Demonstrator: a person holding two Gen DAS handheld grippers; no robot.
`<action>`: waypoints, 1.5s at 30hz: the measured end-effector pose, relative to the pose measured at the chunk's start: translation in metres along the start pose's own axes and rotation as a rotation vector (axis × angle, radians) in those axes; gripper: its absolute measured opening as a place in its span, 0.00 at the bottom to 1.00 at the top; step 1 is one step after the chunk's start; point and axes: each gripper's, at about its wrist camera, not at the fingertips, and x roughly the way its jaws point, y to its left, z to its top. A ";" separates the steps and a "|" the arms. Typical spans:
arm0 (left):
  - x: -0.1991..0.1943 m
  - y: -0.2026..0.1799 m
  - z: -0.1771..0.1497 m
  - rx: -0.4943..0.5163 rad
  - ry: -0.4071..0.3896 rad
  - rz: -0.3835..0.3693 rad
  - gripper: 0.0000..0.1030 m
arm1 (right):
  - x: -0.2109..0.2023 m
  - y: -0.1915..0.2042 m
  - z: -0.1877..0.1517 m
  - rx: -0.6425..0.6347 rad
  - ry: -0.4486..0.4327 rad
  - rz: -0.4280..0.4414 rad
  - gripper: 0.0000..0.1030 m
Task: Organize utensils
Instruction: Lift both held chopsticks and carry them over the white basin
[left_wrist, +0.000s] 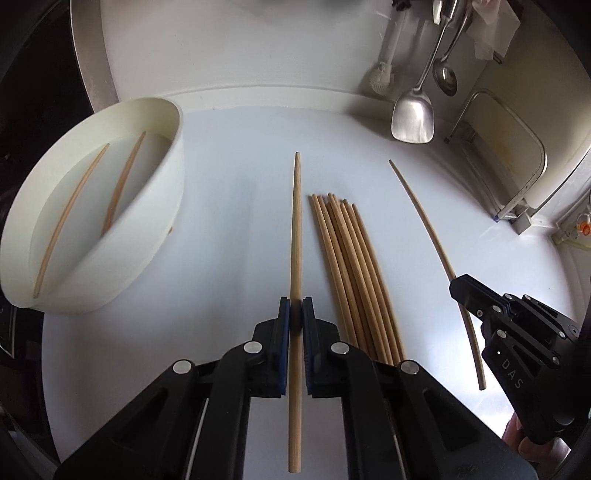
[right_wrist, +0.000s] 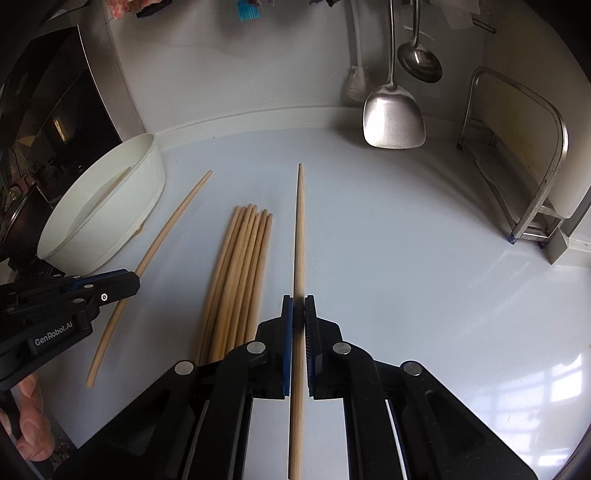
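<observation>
My left gripper (left_wrist: 295, 308) is shut on a wooden chopstick (left_wrist: 296, 229) that points away along its fingers, lifted off the counter. My right gripper (right_wrist: 298, 308) is shut on a second chopstick (right_wrist: 300, 229) in the same way. Each shows in the other's view: the right gripper (left_wrist: 461, 286) with its chopstick (left_wrist: 424, 218), the left gripper (right_wrist: 129, 282) with its chopstick (right_wrist: 166, 229). Between them a bundle of several chopsticks (left_wrist: 351, 273) (right_wrist: 240, 266) lies on the white counter. A white oval tub (left_wrist: 162, 206) (right_wrist: 122, 206) at the left holds two chopsticks (left_wrist: 74, 210).
A steel spatula (left_wrist: 412, 118) (right_wrist: 393, 122) and a ladle (left_wrist: 445, 77) (right_wrist: 419, 62) hang on the back wall beside a white brush (left_wrist: 378, 79). A metal rack (left_wrist: 517, 177) (right_wrist: 535, 177) stands at the right. A dark steel appliance (right_wrist: 55, 110) borders the left. A person's fingers (right_wrist: 33, 432) grip the left handle.
</observation>
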 end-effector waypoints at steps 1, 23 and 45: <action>-0.010 0.002 0.003 -0.009 -0.007 -0.002 0.07 | -0.006 0.002 0.005 0.002 -0.004 0.011 0.06; -0.065 0.250 0.083 -0.122 -0.062 0.045 0.07 | 0.042 0.228 0.134 0.001 -0.011 0.164 0.06; 0.032 0.296 0.099 -0.097 0.123 -0.048 0.07 | 0.154 0.276 0.140 0.096 0.206 0.087 0.06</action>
